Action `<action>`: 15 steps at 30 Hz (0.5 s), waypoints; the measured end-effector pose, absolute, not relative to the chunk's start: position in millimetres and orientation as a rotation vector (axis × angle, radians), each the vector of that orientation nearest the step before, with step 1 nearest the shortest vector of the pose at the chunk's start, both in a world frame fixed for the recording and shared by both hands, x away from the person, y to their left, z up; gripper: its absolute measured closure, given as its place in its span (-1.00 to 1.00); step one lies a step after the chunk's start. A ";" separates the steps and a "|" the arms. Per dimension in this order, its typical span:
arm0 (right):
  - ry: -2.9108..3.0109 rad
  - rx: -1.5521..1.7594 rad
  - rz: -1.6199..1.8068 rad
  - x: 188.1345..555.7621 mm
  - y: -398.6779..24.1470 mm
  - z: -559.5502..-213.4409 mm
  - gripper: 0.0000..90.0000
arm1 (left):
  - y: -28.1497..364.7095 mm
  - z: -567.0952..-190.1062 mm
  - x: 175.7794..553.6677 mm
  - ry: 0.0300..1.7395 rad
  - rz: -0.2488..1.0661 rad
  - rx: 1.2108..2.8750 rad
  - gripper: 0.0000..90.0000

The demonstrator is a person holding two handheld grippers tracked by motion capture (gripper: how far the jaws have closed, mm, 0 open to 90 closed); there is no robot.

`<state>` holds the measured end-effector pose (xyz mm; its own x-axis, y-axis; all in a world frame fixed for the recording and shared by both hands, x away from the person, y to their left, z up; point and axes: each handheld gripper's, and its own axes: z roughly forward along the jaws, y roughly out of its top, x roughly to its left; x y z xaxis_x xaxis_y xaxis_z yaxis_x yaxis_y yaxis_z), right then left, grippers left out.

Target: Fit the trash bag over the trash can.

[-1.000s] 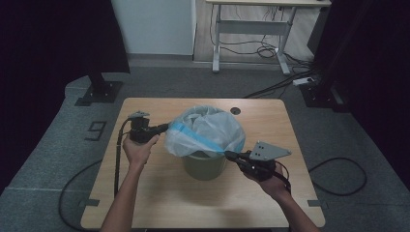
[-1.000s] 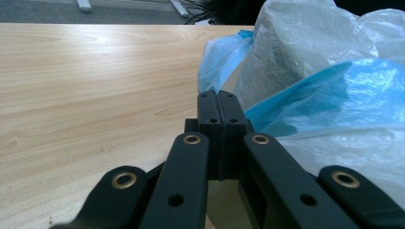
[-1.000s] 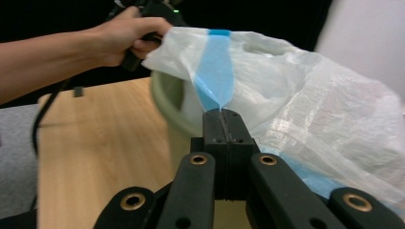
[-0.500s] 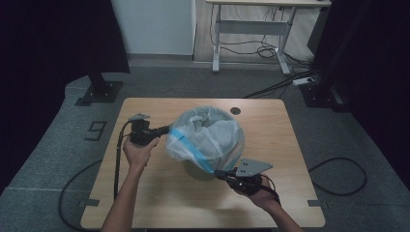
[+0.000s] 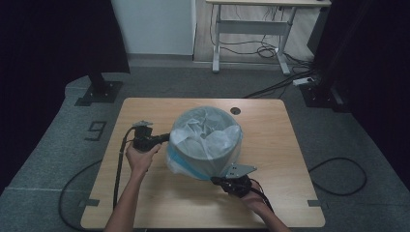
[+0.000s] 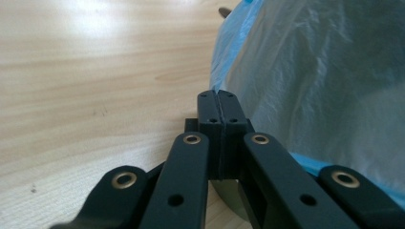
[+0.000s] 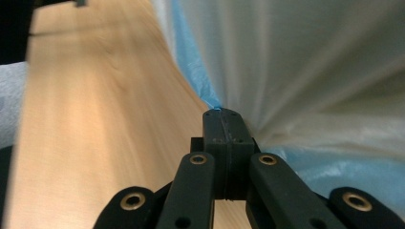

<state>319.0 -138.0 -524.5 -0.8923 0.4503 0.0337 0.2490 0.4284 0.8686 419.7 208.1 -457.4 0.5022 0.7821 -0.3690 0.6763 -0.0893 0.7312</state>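
Two tools grip one thin, crinkled plastic bag [image 5: 205, 140], translucent white with a pale blue hem, which is stretched over a round bin [image 5: 193, 162] standing near the middle of the pale wooden table [image 5: 290, 159]. The bag's mouth gapes round on top and its skin drapes down the bin's sides in soft folds. At the bin's left side the left tool [image 5: 167, 137] has its flat black jaws pressed together on the blue edge of the bag, seen up close in the left gripper view [image 6: 217, 107]. At the bin's near right side the right tool [image 5: 216, 180] likewise pinches the blue hem, its jaws closed tight on the film [image 7: 223, 124], which pulls into taut creases fanning away from the pinch.
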 end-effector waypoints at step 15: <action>2.424 0.774 1.434 332.7 -163.6 -547.3 0.94 | 198.1 -482.6 426.8 1.249 0.096 1.834 1.00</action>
<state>332.7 -163.6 -547.3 -0.8370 0.5419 0.0759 0.3274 0.3848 0.8630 426.8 198.1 -482.6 0.4892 0.7801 -0.3899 0.7111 -0.0979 0.6962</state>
